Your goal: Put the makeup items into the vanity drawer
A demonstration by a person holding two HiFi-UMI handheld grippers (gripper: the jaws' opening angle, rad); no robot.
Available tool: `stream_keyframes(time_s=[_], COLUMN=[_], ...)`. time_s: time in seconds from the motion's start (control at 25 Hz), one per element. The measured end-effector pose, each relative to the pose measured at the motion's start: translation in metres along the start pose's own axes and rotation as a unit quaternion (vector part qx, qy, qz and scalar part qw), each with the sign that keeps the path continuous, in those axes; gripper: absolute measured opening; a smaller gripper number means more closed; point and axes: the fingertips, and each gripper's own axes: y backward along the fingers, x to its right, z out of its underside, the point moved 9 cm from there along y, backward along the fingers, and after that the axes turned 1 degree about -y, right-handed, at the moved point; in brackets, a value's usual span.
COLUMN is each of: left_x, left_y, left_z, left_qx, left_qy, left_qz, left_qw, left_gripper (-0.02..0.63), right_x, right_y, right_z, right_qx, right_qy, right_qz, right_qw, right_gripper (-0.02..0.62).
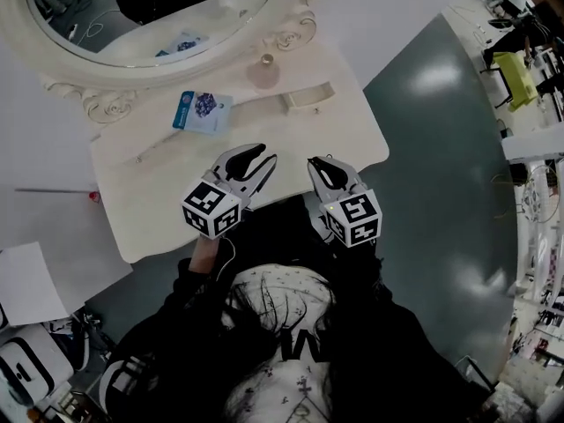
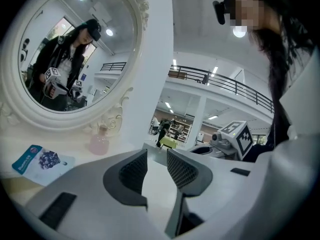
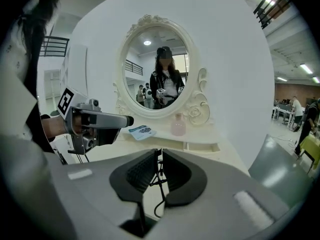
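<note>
On the vanity top (image 1: pixel 339 139), the blue packet (image 1: pixel 203 111) lies at ten o'clock from the nearer left gripper (image 1: pixel 267 155), whose jaws are apart and empty, while the pink bottle (image 1: pixel 264 71) stands at eleven o'clock from the right gripper (image 1: pixel 315 166), whose jaws are closed on nothing.

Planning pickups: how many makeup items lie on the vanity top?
3: pink bottle by the mirror base, blue packet left of it, thin stick farther left. Others may be hidden.
</note>
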Motion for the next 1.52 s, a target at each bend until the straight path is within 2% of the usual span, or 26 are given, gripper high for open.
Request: stream_keyframes(time_s=[0.36,0.64,0.76,0.92,1.08,1.16,1.2,1.44,1.52], left_x=[0.007,0.007,0.007,0.009,0.012,0.01,0.009,0.004,0.002], left_y=[-0.052,-0.062,-0.055,-0.051,-0.044,-0.038,-0.035,-0.024,-0.023], left_z=[-0.009,-0.006,-0.004,-0.002,-0.005,-0.006,-0.006,-0.01,-0.01], left_qx=[0.013,0.02,0.017,0.012,0.007,0.005,0.004,0.001,0.0], left_qy=[0.028,0.049,0.054,0.056,0.055,0.055,0.055,0.057,0.059], left_qz=[-0.081,-0.154,-0.184,-0.213,-0.228,-0.238,-0.244,-0.26,-0.261], left_qw=[0.9962,0.9867,0.9812,0.9755,0.972,0.9696,0.9683,0.9639,0.9635], left_gripper=[0.123,0.123,0.123,0.123,0.123,0.123,0.123,0.123,0.123], right_x=[0.081,0.124,0.129,0.13,0.132,0.132,0.133,0.148,0.155], right_y=[-0.026,-0.063,-0.084,-0.115,-0.141,-0.152,-0.157,-0.185,-0.192], right_z=[-0.021,-0.026,-0.023,-0.016,-0.014,-0.016,-0.018,-0.025,-0.024], right_qx=[-0.031,-0.056,-0.058,-0.073,-0.096,-0.1,-0.102,-0.116,-0.128], right_qy=[0.054,0.166,0.221,0.299,0.355,0.362,0.358,0.286,0.275], right_qz=[-0.071,-0.107,-0.147,-0.209,-0.263,-0.298,-0.314,-0.379,-0.396], right_qw=[0.996,0.979,0.962,0.928,0.892,0.877,0.874,0.872,0.867], right_gripper=[0.04,0.04,0.04,0.04,0.04,0.04,0.04,0.04,0.04])
